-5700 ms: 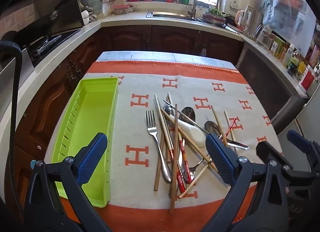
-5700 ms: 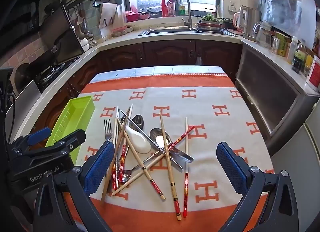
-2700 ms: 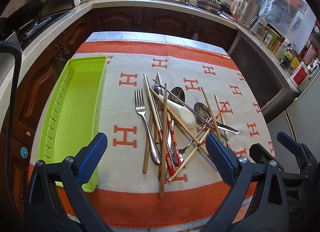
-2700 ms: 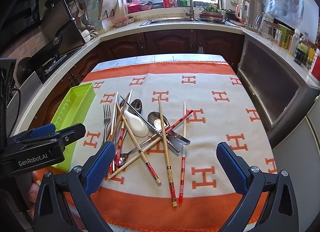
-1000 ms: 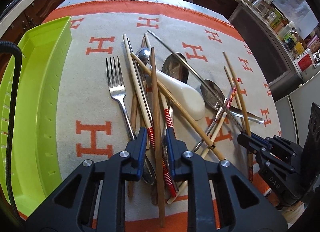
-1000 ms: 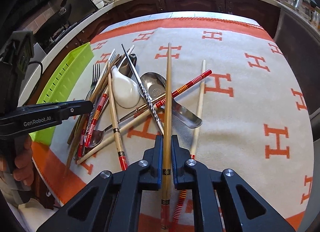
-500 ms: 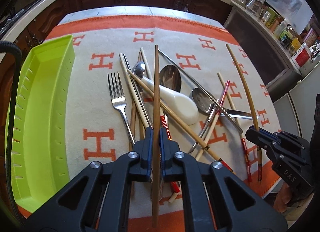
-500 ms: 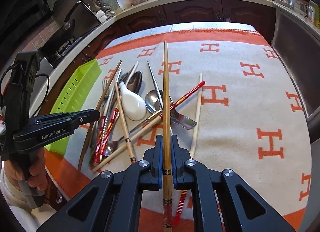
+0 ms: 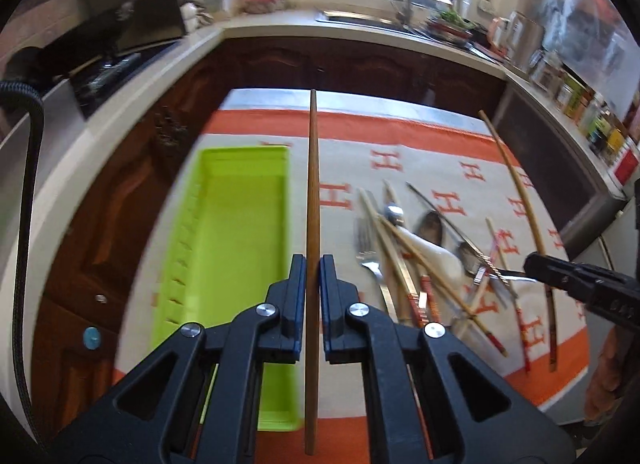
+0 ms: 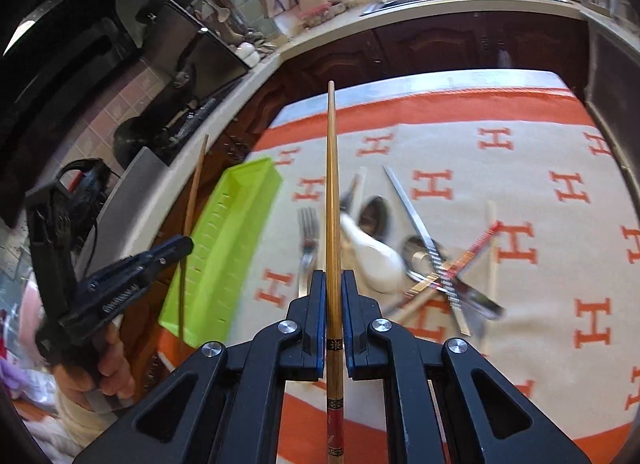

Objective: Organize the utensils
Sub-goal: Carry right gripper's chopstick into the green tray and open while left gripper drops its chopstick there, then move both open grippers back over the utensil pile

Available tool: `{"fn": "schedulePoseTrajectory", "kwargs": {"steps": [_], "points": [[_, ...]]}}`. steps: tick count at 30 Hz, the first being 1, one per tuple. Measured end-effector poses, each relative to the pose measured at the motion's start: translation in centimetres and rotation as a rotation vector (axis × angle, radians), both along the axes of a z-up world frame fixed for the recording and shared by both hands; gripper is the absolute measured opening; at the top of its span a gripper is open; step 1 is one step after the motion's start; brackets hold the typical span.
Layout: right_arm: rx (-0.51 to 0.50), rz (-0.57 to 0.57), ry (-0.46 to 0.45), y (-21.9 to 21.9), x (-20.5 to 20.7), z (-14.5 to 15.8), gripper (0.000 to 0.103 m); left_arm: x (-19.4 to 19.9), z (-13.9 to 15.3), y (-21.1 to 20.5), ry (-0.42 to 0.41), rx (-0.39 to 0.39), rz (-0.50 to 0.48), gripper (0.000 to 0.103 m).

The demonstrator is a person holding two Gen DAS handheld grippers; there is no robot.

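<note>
My left gripper (image 9: 312,264) is shut on a brown wooden chopstick (image 9: 312,183), held in the air just right of the green plastic tray (image 9: 224,232). My right gripper (image 10: 332,278) is shut on a light bamboo chopstick (image 10: 331,183), held above the cloth between the tray (image 10: 228,240) and the utensil pile. The pile holds a steel fork (image 9: 370,264), a white ceramic spoon (image 9: 432,252), metal spoons (image 9: 430,223) and several chopsticks (image 9: 400,276). The left gripper (image 10: 176,246) shows in the right wrist view, the right gripper (image 9: 538,264) in the left wrist view.
The table carries a cream and orange cloth (image 10: 520,167) with H marks. Dark cabinets (image 9: 360,67) and a counter with a sink (image 9: 360,19) run behind; a stove (image 9: 108,67) is at the left. The tray lies along the table's left edge.
Both grippers have lifted with their chopsticks and swung left toward the green tray. The left chopstick now hangs beside the tray instead of over the pile.
</note>
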State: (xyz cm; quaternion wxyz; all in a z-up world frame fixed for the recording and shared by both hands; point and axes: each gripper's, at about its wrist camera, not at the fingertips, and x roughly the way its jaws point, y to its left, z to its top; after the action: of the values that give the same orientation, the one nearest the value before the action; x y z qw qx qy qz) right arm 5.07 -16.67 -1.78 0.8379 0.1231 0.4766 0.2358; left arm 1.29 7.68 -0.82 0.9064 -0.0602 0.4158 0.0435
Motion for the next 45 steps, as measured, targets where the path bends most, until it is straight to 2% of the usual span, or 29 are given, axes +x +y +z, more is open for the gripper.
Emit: {"fn": "schedulePoseTrajectory", "kwargs": {"steps": [4, 10, 16, 22, 25, 27, 29, 33, 41, 45], "points": [[0.028, 0.054, -0.016, 5.2, 0.9, 2.1, 0.007, -0.1, -0.5, 3.6, -0.013, 0.037, 0.071, 0.005], [0.078, 0.105, 0.03, 12.9, 2.5, 2.9, 0.007, 1.4, -3.0, 7.9, 0.01, 0.007, 0.088, 0.005], [0.088, 0.115, 0.108, 18.7, 4.2, 0.3, 0.007, 2.7, -5.7, 8.4, 0.041, -0.006, 0.054, 0.005], [0.104, 0.091, 0.188, 22.2, 5.8, -2.6, 0.007, 3.1, -7.2, 9.2, 0.053, -0.008, 0.035, 0.005], [0.099, 0.078, 0.237, 22.3, 6.5, -4.6, 0.008, 3.4, -8.0, 9.6, 0.069, -0.016, 0.023, 0.005], [0.087, 0.065, 0.251, 22.5, 7.0, -5.4, 0.013, 3.5, -8.4, 9.6, 0.078, -0.015, 0.017, 0.005], [0.077, 0.057, 0.257, 22.5, 7.5, -6.1, 0.027, 3.5, -8.6, 9.5, 0.085, -0.012, 0.009, 0.005], [0.071, 0.058, 0.241, 22.6, 8.1, -7.1, 0.028, 3.7, -8.9, 9.3, 0.091, -0.032, -0.002, 0.005], [0.06, 0.017, 0.191, 19.3, 8.1, -5.4, 0.028, 4.3, -8.6, 8.0, 0.091, -0.091, -0.047, 0.005], [0.031, -0.002, 0.163, 17.1, 7.5, -4.8, 0.028, 4.8, -9.1, 6.9, 0.103, -0.086, -0.072, 0.005]]}}
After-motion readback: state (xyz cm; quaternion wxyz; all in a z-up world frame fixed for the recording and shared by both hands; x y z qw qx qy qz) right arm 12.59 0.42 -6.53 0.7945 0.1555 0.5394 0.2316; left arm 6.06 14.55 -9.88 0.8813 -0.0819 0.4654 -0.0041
